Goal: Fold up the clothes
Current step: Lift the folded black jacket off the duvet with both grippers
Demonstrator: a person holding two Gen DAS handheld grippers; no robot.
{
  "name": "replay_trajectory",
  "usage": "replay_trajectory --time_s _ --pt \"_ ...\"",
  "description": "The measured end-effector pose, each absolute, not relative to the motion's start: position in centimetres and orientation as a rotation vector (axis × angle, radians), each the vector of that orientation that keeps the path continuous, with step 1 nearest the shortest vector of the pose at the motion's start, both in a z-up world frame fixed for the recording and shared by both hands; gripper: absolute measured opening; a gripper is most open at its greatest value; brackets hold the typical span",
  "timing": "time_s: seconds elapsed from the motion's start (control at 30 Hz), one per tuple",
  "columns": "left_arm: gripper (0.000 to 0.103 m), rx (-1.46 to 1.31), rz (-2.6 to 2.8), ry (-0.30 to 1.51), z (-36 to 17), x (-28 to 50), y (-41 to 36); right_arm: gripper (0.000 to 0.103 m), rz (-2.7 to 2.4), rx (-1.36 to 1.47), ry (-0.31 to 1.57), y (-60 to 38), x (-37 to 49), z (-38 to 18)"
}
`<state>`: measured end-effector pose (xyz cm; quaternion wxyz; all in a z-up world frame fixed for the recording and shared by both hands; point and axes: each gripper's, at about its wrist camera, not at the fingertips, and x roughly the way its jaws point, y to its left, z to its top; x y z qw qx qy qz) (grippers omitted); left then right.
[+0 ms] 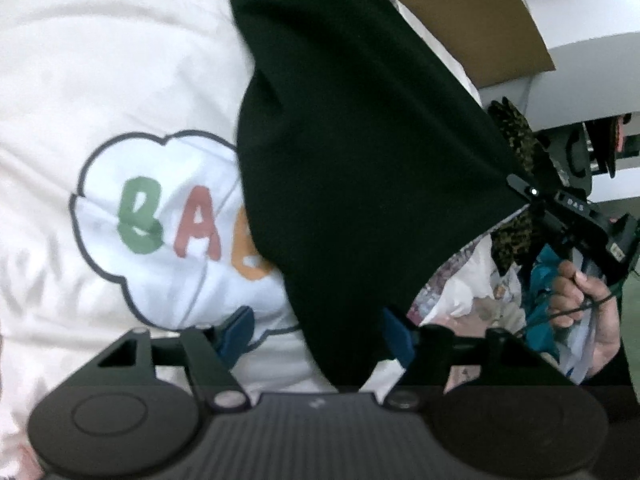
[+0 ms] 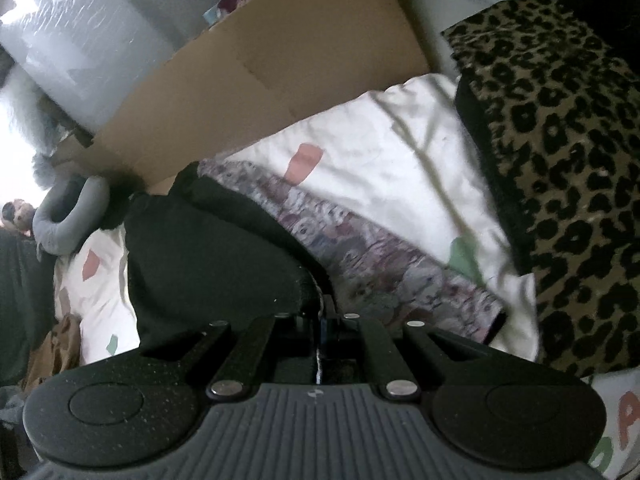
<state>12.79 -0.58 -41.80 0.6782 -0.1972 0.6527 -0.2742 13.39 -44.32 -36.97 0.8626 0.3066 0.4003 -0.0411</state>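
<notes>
Black garment point(image 1: 360, 140) pinched in closed right gripper point(image 2: 325, 322), draped between wide-open left gripper point(image 1: 320, 332), cardboard box point(image 2: 260, 92) behind.

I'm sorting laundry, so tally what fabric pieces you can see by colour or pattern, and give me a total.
Black garment: 1
Leopard-print fabric: 1
White printed sheet with coloured letters: 1
Pale floral-patterned cloth: 1
Total: 4

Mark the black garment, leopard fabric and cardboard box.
Black garment point(image 1: 360, 160), left wrist view, middle of the hanging cloth.
Leopard fabric point(image 2: 560, 160), right wrist view, centre of the print.
Cardboard box point(image 2: 280, 80), right wrist view, its side panel.
</notes>
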Motion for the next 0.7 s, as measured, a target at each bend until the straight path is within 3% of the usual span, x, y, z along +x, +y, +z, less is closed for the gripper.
replay_trajectory --time_s 0.27,0.47,0.57,0.6,0.7 --pt "0.069 -0.528 -0.672 1.483 -43.1 12.3 -2.0 0.001 -0.162 0.636 0.839 -46.1 12.5 -37.5" --pt "0.055 -0.589 -0.703 1.526 -45.1 11.8 -3.1 0.001 -0.195 0.631 0.858 -46.7 12.3 -38.7" --pt "0.027 -0.599 -0.723 1.536 -45.4 11.7 -3.5 0.001 -0.208 0.629 0.869 -46.9 12.2 -39.4" --pt "0.013 -0.593 -0.731 1.537 -45.4 11.6 -3.5 0.001 -0.211 0.629 0.871 -47.0 12.1 -39.6" --pt "0.004 -0.582 -0.746 1.537 -45.0 11.4 -3.3 0.001 -0.216 0.627 0.870 -47.1 12.0 -39.7"
